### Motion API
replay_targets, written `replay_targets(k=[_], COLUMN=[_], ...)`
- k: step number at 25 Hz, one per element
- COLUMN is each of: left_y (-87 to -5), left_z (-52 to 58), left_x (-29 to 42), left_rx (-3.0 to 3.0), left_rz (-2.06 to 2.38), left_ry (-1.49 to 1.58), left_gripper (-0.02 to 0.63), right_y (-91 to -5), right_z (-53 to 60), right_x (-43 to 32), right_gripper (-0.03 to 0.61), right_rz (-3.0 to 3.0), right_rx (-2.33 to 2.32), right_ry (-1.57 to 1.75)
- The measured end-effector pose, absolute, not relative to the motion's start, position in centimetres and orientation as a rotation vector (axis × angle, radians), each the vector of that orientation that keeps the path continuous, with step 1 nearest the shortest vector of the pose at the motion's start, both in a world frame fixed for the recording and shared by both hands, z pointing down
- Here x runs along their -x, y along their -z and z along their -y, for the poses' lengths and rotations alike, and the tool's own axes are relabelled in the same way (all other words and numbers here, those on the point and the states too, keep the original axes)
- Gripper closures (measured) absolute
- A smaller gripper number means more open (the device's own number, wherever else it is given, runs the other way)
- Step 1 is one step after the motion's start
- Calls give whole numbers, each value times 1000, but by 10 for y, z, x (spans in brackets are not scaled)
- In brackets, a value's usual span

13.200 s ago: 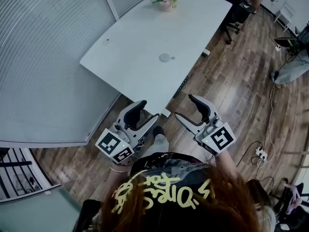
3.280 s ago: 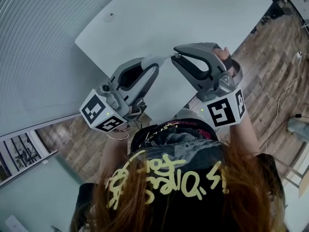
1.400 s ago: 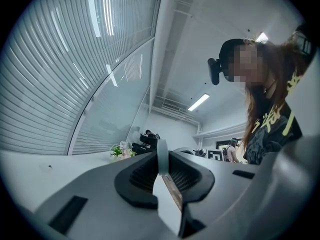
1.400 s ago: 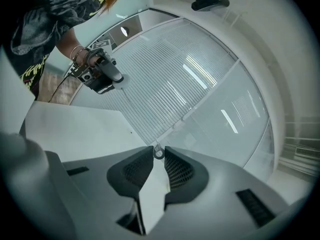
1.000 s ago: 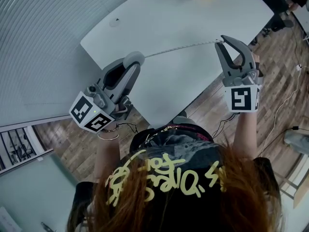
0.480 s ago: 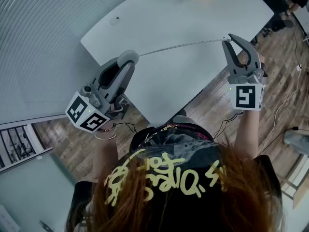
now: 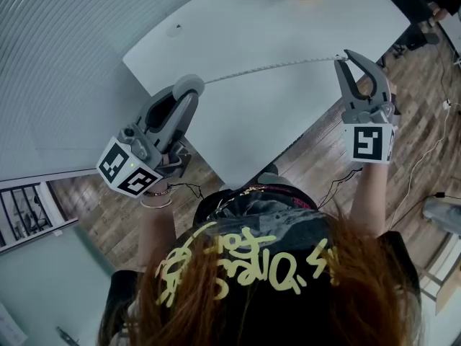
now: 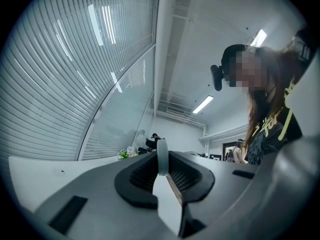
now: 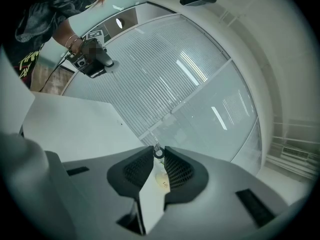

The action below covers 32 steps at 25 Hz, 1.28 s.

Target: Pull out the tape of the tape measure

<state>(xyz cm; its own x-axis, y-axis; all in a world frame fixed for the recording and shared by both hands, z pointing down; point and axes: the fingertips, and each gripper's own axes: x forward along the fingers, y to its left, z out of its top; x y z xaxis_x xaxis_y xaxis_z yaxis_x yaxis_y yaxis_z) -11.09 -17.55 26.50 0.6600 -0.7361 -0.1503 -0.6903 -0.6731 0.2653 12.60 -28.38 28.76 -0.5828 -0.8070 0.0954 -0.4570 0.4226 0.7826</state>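
White tape [image 7: 270, 65] taut above open tabletop [image 7: 288, 21]

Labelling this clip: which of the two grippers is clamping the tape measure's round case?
The left gripper, its jaws shut on the round case; the right gripper pinches only the end of the tape.

Arms spread wide over the bench [image 7: 274, 128]; left hand-held gripper [image 7: 186, 92] clamps the tape measure [image 7: 190, 84], right hand-held gripper [image 7: 341, 59] pinches the tape [image 7: 317, 61].
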Motion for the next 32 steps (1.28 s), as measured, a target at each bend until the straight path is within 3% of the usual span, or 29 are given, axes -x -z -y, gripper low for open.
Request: replay_targets(k=[32], left_y=[-274], left_z=[176], left_x=[122], left_rx=[-2610], left_rz=[1160], left_ry=[469], left_gripper=[557], right_y=[-281], right_z=[288], right_x=[-116], right_gripper=[509], right_rz=[2277], right_rx=[-1102], right_ry=[967])
